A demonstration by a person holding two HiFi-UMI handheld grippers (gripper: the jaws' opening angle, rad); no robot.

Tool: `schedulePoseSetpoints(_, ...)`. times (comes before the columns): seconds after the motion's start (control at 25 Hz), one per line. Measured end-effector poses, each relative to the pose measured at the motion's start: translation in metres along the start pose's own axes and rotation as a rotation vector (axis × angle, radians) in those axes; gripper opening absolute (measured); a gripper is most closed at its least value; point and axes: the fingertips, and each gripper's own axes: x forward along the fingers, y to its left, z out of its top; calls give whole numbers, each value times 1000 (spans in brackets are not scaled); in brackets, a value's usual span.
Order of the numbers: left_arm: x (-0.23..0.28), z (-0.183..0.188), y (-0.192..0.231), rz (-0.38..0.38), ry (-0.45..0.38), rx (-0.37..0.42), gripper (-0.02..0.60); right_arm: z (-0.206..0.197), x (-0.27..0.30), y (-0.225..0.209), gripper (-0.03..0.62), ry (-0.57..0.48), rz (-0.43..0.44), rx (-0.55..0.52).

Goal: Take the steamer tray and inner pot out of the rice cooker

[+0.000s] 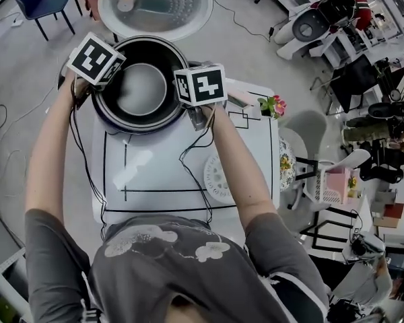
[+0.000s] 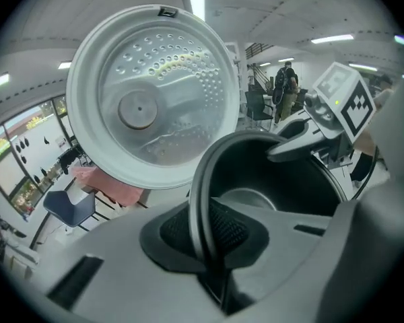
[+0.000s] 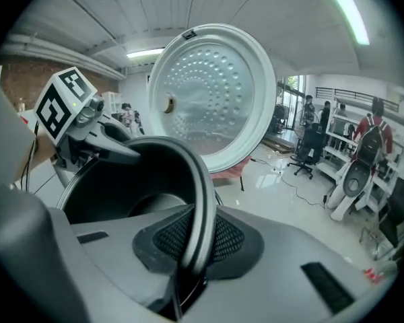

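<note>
Table (image 1: pixel 155 167), white with black line markings, is carrying the rice cooker (image 1: pixel 131 130) at its far end, in front of the person. Cooker lid (image 1: pixel 155 5) is standing open and tilted back, its perforated inner plate facing the cameras. Inner pot (image 1: pixel 141 89) is sitting in the cooker's opening, dark walls and grey bottom showing; whether it is lifting clear of the cooker is not readable. Left gripper (image 2: pixel 205 231) is clamping the pot's rim on the left side, the thin rim running between its mesh pads with both pads pressing on it. Right gripper (image 3: pixel 192 241) is clamping the rim on the opposite, right side in the same way, pads closed onto the rim edge. Steamer tray (image 1: pixel 215 180), a white round perforated piece, is lying on the table's right part, partly under the right forearm. Small pink flowers (image 1: pixel 273 104) are sitting at the table's far right corner.
</note>
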Motion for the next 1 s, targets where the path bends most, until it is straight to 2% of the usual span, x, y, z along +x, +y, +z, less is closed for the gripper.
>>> schedulePoseSetpoints(0.12, -11, 8, 1, 0, -4, -10, 35, 11, -6, -4, 54, -13, -8, 29)
schedulePoseSetpoints(0.24, -27, 19, 4, 25, -23, -12, 35, 26, -19, -2, 52, -40, -17, 9)
schedulePoseSetpoints(0.44, -81, 49, 12, 133, -98, 38, 35, 70, -56, 7, 52, -159, -38, -36)
schedulePoseSetpoints(0.64, -129, 66, 5, 210, -166, 29, 35, 99, -100, 16, 52, -255, -58, -107)
schedulePoseSetpoints(0.76, -162, 64, -14, 241, -203, 2, 35, 102, -132, 32, 52, -270, -49, -166)
schedulePoseSetpoints(1.0, -225, 29, -59, 313, -225, -104, 35, 90, -185, 81, 54, -279, 31, -287)
